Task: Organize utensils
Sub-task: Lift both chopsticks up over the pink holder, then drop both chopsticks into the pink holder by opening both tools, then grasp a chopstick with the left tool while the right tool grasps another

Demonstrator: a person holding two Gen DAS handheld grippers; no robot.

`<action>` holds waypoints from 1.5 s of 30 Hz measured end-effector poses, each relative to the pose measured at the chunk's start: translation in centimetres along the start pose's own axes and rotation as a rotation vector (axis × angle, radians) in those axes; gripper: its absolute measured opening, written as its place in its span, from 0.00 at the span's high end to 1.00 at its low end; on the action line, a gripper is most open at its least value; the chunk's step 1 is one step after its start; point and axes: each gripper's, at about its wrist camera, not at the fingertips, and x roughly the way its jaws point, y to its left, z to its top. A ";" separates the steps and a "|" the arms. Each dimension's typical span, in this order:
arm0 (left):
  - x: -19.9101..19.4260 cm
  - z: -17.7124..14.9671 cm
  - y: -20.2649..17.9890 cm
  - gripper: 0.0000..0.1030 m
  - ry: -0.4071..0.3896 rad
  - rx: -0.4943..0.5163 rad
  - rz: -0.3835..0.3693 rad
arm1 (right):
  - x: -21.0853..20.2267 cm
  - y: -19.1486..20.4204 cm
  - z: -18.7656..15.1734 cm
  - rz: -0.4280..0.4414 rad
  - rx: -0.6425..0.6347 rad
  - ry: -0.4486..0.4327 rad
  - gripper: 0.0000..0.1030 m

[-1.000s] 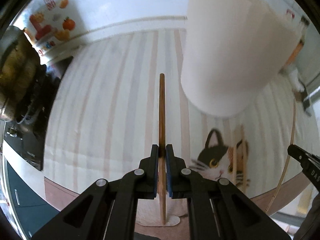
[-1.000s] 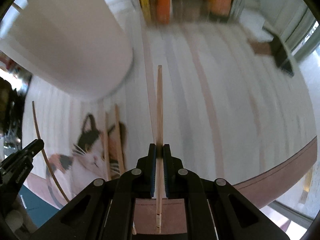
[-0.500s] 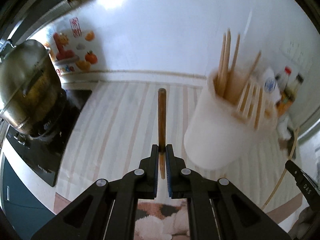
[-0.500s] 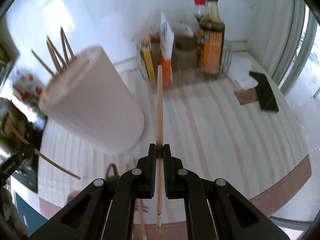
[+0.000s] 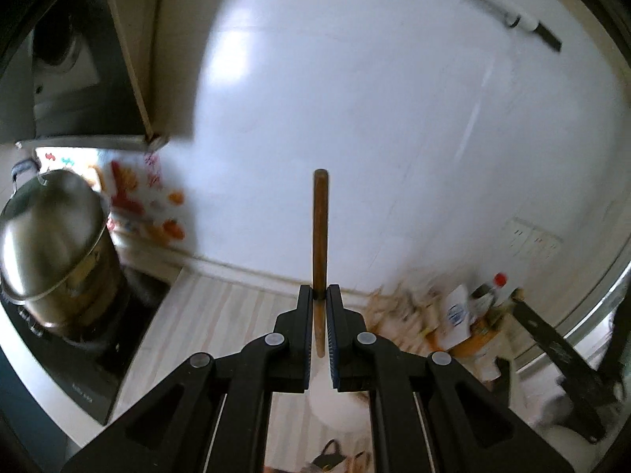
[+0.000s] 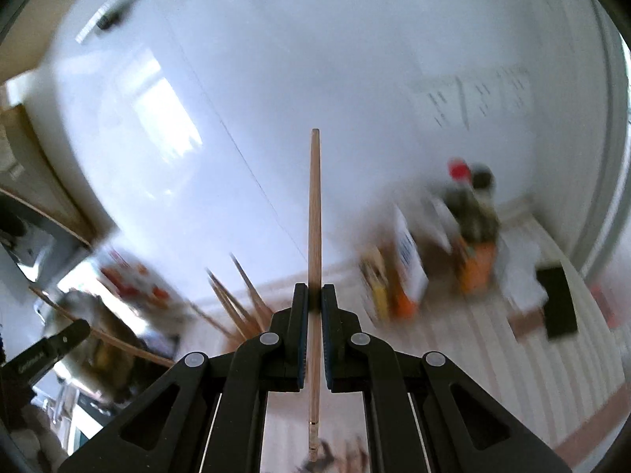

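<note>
Two chopsticks are held upright, one in each gripper. Seen from its own wrist camera, the left gripper (image 5: 320, 291) is clamped on a dark brown chopstick (image 5: 320, 232) that rises in front of the white tiled wall (image 5: 355, 98), its lower end showing between the fingers. A steel pot (image 5: 51, 252) stands on a black cooktop (image 5: 79, 362) at the left, and blurred bottles and cartons (image 5: 465, 311) sit on the striped counter (image 5: 221, 307) at the right. In the right wrist view, the right gripper (image 6: 314, 295) is closed on a pale wooden chopstick (image 6: 314, 205), which extends well above and below the fingers. Lower left of it, several more chopsticks (image 6: 236, 299) fan upward, their holder hidden behind the gripper. Blurred condiment bottles (image 6: 471, 213) stand on the counter to the right.
</note>
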 end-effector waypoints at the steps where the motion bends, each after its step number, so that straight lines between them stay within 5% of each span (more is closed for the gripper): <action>1: -0.2 0.5 -0.4 0.96 -0.002 0.006 -0.011 | 0.4 0.9 1.2 0.014 -0.013 -0.022 0.94; 10: 3.7 0.7 -2.7 0.96 0.107 0.041 -0.031 | 6.6 4.9 5.2 0.090 -0.022 -0.066 0.94; 17: 8.7 -1.0 -2.1 0.96 0.229 0.007 -0.030 | 11.1 5.7 2.6 0.110 -0.018 -0.026 0.94; 23: 8.1 -0.9 -2.1 0.90 0.272 -0.005 -0.050 | 11.8 5.8 0.5 0.173 -0.065 0.044 0.93; 24: 7.5 -0.6 -2.0 0.83 0.260 0.001 -0.034 | 11.6 5.9 0.3 0.196 -0.081 0.073 0.93; 26: 5.9 -0.2 -1.7 0.52 0.209 0.007 0.002 | 10.8 5.8 0.1 0.212 -0.109 0.106 0.87; 27: 5.2 0.0 -1.3 0.23 0.188 0.004 0.020 | 10.2 5.5 0.1 0.221 -0.108 0.113 0.81; 28: 4.5 0.1 -0.8 0.13 0.156 -0.001 0.043 | 9.2 5.0 0.2 0.225 -0.101 0.113 0.68; 32: 3.6 -1.1 1.3 0.09 0.114 0.011 0.139 | 5.7 2.5 0.7 0.197 -0.071 0.094 0.57; 33: 3.9 -1.8 1.8 0.00 0.124 0.016 0.164 | 4.7 1.8 0.5 0.171 -0.067 0.092 0.53; 38: 6.9 -7.4 3.7 0.00 0.236 0.055 0.244 | 2.5 -2.2 -1.9 0.081 -0.002 0.125 0.20; 41: 9.2 -12.0 4.2 0.00 0.317 0.094 0.314 | 2.7 -4.2 -5.2 -0.007 -0.001 0.157 0.19; 45: 13.1 -18.4 4.7 0.00 0.450 0.142 0.368 | 4.9 -6.2 -10.0 -0.079 -0.018 0.317 0.19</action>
